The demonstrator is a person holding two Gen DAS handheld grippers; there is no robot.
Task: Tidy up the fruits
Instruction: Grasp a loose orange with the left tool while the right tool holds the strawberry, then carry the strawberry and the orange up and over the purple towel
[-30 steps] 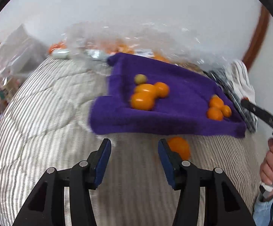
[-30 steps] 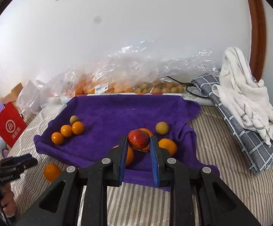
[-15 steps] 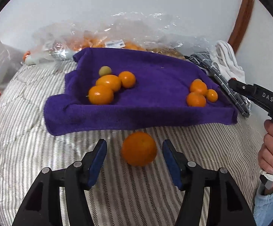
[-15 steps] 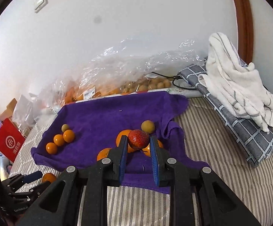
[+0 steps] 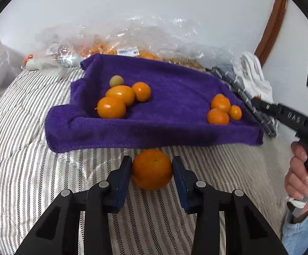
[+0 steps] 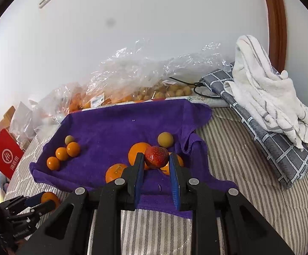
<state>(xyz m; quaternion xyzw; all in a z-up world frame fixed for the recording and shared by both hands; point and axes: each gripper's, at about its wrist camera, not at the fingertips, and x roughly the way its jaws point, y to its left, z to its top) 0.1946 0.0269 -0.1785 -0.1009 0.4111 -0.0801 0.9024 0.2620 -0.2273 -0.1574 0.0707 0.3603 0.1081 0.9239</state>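
A purple towel [image 5: 175,97] lies on the striped bed and holds two groups of small oranges [image 5: 120,99] [image 5: 221,109]. A larger orange [image 5: 151,169] sits on the bed just in front of the towel's edge. My left gripper [image 5: 151,170] straddles it, with the blue pads close on both sides; contact is unclear. My right gripper [image 6: 156,160] is shut on a red strawberry [image 6: 156,157], held above the oranges [image 6: 138,153] at the towel's [image 6: 115,131] near right part. The left gripper and its orange also show in the right wrist view [image 6: 47,198].
Clear plastic bags of fruit [image 6: 132,80] lie along the wall behind the towel. A white towel [image 6: 266,93] lies on a grey checked cloth [image 6: 281,148] at the right. A red bag [image 6: 4,154] stands at the left.
My left gripper moved forward around the loose orange and its fingers narrowed onto it. My right gripper kept hold of the strawberry and shifted slightly over the towel.
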